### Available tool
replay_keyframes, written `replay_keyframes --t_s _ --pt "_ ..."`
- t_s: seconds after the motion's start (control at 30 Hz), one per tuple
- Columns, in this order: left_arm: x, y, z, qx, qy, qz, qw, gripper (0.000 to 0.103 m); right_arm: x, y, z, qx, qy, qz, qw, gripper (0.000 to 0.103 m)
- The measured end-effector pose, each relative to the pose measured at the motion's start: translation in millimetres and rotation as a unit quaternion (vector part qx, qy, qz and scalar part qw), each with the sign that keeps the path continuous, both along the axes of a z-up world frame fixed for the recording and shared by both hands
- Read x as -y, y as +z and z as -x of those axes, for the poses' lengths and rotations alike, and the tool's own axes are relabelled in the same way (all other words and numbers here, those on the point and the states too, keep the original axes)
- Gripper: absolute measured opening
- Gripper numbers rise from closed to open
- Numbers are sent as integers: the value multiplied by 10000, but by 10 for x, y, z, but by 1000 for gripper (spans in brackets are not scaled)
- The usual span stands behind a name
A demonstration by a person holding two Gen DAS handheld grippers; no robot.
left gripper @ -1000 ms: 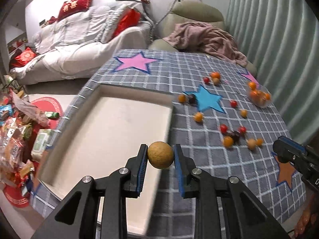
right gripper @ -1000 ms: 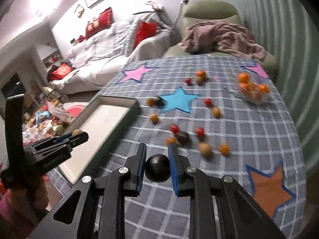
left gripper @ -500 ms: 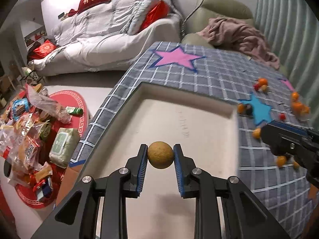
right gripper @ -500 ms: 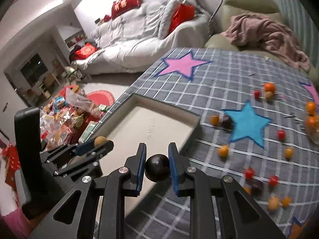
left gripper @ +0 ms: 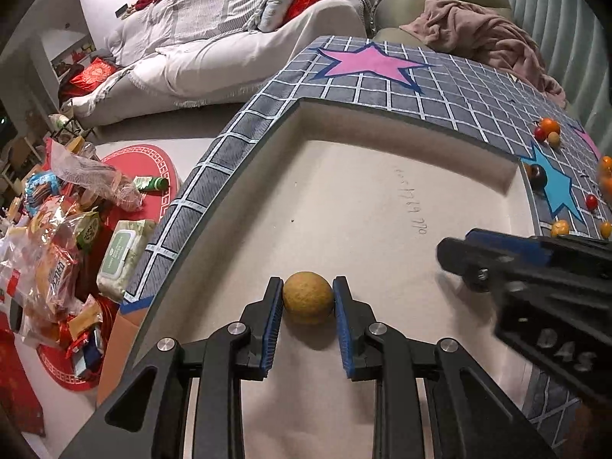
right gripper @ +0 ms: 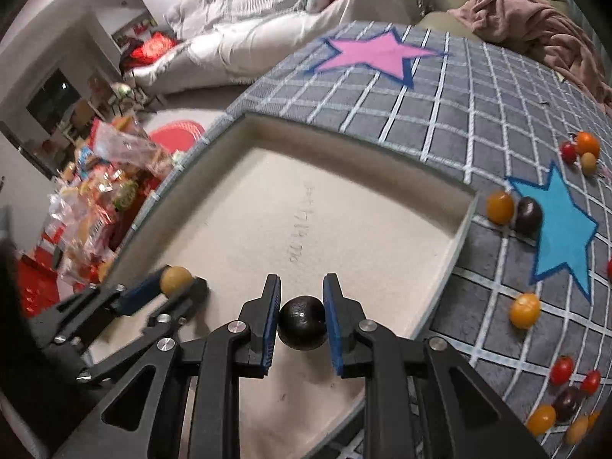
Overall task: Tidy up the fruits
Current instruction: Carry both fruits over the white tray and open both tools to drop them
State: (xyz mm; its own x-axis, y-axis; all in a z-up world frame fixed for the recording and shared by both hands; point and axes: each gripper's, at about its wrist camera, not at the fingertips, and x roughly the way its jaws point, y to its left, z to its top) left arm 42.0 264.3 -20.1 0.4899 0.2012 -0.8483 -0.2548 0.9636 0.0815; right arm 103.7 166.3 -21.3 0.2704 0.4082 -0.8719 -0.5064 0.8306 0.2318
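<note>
while each tool grips fruit, both hover over the tray (left gripper: pixel 382 122).

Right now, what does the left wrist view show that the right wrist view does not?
Only the left wrist view shows the white wipes pack and the green bottle on the floor, and a close look at the yellow fruit held in the left gripper.

Only the right wrist view shows the dark fruit held in the right gripper, plus the loose red tomatoes at the near right.

Both show the tray, the checked cloth, the pink star and the sofa.
</note>
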Motion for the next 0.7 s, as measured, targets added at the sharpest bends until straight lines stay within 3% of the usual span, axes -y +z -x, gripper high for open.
replay_keyframes --t_s 0.07,0.13,0.2,0.33,0.47,0.7 --pt "25 2 -4 -22 -37 -105 9999 34 -38 -3 18 50 116 91 9999 31" --pt "35 17 -6 -44 -34 -128 9999 93 -74 20 42 62 234 94 9997 58" --pt "42 105 47 234 72 -321 9992 94 -47 109 62 215 133 61 9997 79" --pt "53 142 80 216 -49 -316 9993 94 94 283 46 98 -38 -332 9994 83" --pt "70 226 206 346 -43 -248 9991 94 345 569 147 401 -238 -542 9974 103" --pt "304 373 504 528 -255 54 9983 94 985 692 400 414 -688 -505 9955 103"
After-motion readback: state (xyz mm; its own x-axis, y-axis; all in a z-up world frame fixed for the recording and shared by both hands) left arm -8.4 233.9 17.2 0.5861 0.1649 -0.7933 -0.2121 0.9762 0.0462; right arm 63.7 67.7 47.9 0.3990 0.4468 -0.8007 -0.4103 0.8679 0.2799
